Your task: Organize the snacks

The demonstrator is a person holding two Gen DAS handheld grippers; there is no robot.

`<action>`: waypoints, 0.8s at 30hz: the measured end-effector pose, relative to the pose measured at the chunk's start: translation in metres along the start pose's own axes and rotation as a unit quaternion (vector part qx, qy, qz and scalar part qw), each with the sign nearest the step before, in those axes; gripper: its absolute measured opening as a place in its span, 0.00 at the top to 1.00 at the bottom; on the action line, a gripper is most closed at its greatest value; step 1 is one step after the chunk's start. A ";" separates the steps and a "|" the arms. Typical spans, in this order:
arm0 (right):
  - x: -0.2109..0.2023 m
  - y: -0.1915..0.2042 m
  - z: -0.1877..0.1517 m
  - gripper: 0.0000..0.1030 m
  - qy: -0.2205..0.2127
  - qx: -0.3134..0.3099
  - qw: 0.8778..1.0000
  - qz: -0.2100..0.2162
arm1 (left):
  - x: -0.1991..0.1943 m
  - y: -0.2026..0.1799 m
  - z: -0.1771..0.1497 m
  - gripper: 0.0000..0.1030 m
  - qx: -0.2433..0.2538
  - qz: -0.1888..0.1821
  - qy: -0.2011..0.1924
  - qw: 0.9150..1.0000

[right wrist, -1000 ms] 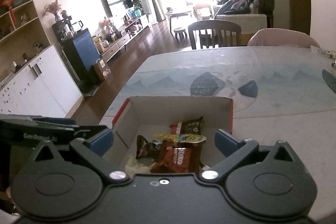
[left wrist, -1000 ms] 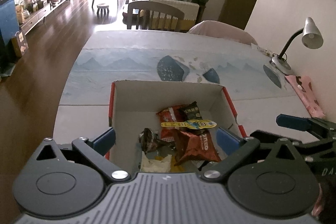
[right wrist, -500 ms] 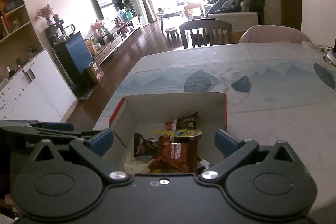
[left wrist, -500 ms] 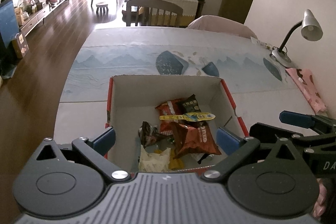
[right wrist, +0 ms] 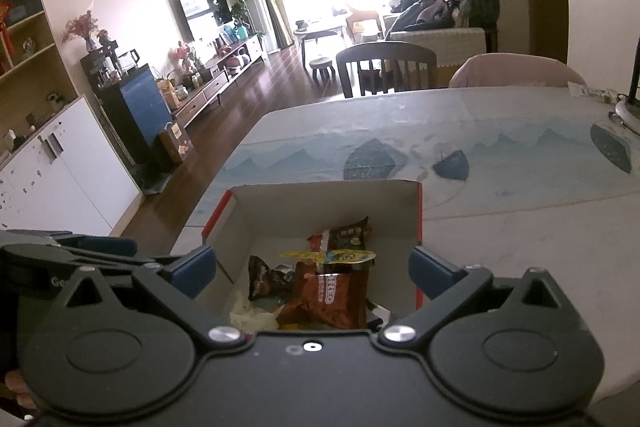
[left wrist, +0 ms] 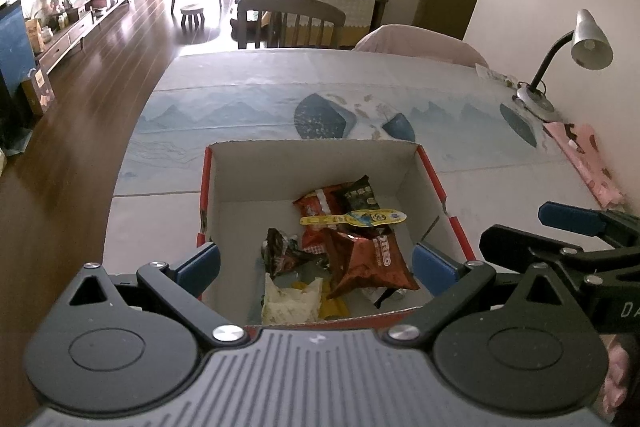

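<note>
Dining table (left wrist: 280, 99) with a pale blue mountain-print cover, seen from its near end; a living room lies beyond. Box (left wrist: 308, 163), open-topped cardboard with red outer sides, stands on the near part of the table and holds the snacks: a brown Oreo pack (left wrist: 368, 259) at centre, a yellow strip packet (left wrist: 352, 218) lying across a red pack (left wrist: 316, 211) and a dark pack (left wrist: 360, 193) behind it, a crumpled brown wrapper (left wrist: 280, 253) to the left, and a pale wrapper (left wrist: 292, 297) nearest. Left gripper (left wrist: 316, 263) hovers over the box's near edge, fingers (left wrist: 198, 265) spread wide and empty. Right gripper (right wrist: 312, 269) is just beside it on the right, likewise spread and empty. Farther right, a pink cloth (left wrist: 588, 163) and a desk lamp (left wrist: 576, 55) sit by the wall. Two chairs (left wrist: 292, 21) stand at the table's far end.
</note>
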State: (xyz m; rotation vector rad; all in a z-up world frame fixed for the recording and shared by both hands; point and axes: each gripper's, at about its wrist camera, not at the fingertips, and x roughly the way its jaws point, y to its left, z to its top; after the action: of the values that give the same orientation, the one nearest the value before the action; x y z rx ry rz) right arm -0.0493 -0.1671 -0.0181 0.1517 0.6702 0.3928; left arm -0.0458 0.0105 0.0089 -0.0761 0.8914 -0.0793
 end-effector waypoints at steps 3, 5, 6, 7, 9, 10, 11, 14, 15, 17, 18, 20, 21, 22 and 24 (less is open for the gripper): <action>0.000 0.000 0.000 0.00 0.000 0.001 1.000 -0.001 | 0.000 0.001 -0.001 0.00 0.002 -0.001 0.001 1.000; -0.001 -0.001 0.000 0.00 0.000 0.001 1.000 -0.002 | -0.001 0.001 -0.001 0.00 0.000 -0.001 0.001 1.000; -0.001 -0.001 -0.001 0.00 0.000 0.001 1.000 -0.001 | 0.000 0.001 -0.001 0.00 0.001 -0.001 0.001 1.000; -0.001 0.000 -0.001 0.00 0.001 0.001 1.000 -0.001 | 0.000 0.001 -0.001 0.00 0.001 -0.001 0.001 1.000; -0.001 0.000 -0.001 0.00 0.000 0.000 1.000 -0.002 | 0.000 0.002 -0.001 0.00 0.000 -0.001 0.003 1.000; -0.001 0.000 -0.001 0.00 0.000 0.001 1.000 -0.002 | 0.000 0.002 -0.001 0.00 -0.001 -0.002 0.003 1.000; -0.001 0.000 -0.001 0.00 0.000 0.001 1.000 -0.002 | 0.000 0.003 -0.001 0.00 -0.002 -0.002 0.004 1.000; -0.001 0.000 -0.001 0.00 0.001 0.001 1.000 -0.002 | 0.000 0.003 -0.002 0.00 -0.001 -0.002 0.005 1.000; -0.001 0.000 -0.001 0.00 0.001 0.001 1.000 -0.002 | 0.000 0.003 -0.002 0.00 -0.001 -0.002 0.005 1.000; -0.001 0.000 -0.001 0.00 0.001 0.000 1.000 -0.002 | 0.000 0.003 -0.002 0.00 -0.002 -0.002 0.006 1.000; -0.002 0.000 -0.001 0.00 0.002 -0.001 1.000 -0.002 | 0.001 0.003 -0.002 0.00 -0.001 -0.003 0.006 1.000; -0.002 0.000 -0.002 0.00 0.002 -0.002 1.000 -0.002 | 0.001 0.003 -0.002 0.00 -0.002 -0.003 0.006 1.000; -0.002 -0.001 -0.002 0.00 0.002 -0.001 1.000 -0.003 | 0.001 0.003 -0.002 0.00 -0.001 -0.003 0.006 1.000; -0.002 -0.001 -0.002 0.00 0.003 0.000 1.000 -0.002 | 0.001 0.003 -0.002 0.00 -0.001 -0.003 0.006 1.000; -0.002 -0.003 -0.001 0.00 0.004 0.002 1.000 -0.003 | 0.001 0.003 -0.002 0.00 0.000 -0.003 0.006 1.000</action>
State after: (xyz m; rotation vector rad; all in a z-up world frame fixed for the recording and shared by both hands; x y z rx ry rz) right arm -0.0506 -0.1703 -0.0186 0.1518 0.6793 0.3871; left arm -0.0466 0.0132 0.0067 -0.0796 0.9039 -0.0857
